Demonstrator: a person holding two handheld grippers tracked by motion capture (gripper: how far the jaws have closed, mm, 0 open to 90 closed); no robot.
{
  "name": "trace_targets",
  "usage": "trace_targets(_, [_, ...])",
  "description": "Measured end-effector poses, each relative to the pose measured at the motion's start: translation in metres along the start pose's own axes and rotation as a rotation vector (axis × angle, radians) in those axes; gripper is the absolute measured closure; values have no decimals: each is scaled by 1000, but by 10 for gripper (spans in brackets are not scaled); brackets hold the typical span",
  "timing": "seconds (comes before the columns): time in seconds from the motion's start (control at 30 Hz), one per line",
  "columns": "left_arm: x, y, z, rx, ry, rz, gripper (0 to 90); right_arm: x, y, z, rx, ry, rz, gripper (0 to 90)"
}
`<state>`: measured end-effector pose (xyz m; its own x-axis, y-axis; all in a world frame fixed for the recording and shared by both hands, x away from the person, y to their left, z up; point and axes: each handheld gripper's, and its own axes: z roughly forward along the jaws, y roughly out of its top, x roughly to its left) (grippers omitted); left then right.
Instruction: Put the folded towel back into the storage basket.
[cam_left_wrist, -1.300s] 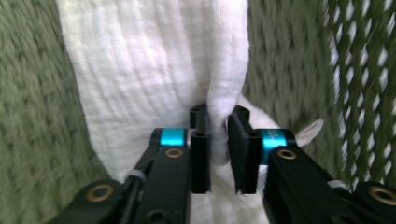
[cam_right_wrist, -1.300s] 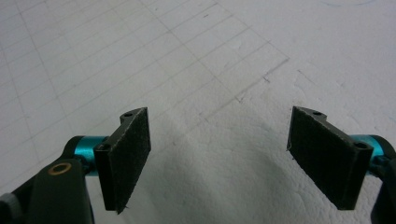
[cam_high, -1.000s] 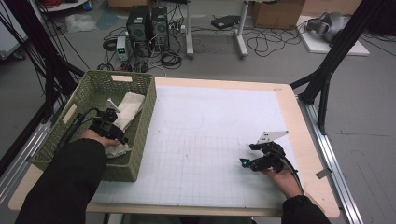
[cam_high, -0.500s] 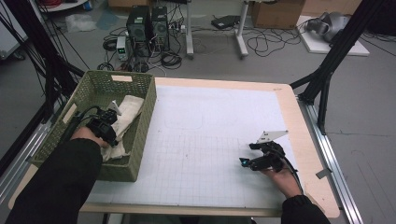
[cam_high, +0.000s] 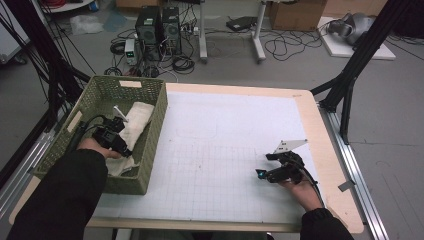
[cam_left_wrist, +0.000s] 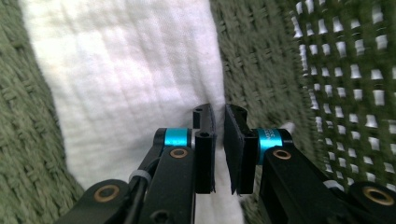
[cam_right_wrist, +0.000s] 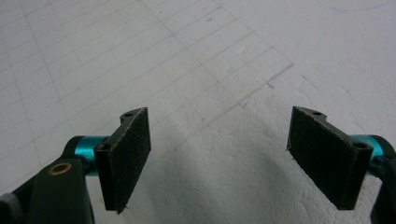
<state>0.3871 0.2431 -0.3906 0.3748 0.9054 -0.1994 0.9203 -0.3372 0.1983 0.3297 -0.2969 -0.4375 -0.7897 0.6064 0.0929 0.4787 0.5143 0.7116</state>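
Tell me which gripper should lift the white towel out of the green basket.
Left. The left gripper is inside the green basket, its jaws just closed on the edge of the white towel. The right gripper rests open on the table mat, far from the basket.

Dim, even light overhead; soft shadows on the table (cam_high: 235, 125). The left gripper view is blurred, its cloth (cam_left_wrist: 126, 74) glaring white.

My left gripper (cam_high: 116, 141) sits hemmed in by the basket (cam_high: 152, 130) walls, white cloth (cam_high: 134, 120) beneath, probably pinched. My right gripper (cam_high: 272, 173) near the table (cam_high: 310, 107)'s right edge has open surface all round.
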Motion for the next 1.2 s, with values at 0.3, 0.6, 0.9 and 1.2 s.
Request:
trace_targets(0.3, [-1, -1, -7, -76, 16, 40, 698, 1, 0, -3, -8, -6, 2, 207])
trace_targets(0.6, [2, -6, -27, -253, -63, 20, 610, 1, 0, -7, -26, -14, 1, 206])
trace_targets(0.9, [3, -12, -38, -394, -84, -2, 545, 3, 1, -8, -31, -16, -1, 205])
trace_targets(1.2, [6, -17, -41, -467, -134, -40, 490, 2, 1, -9, -41, -13, 3, 196])
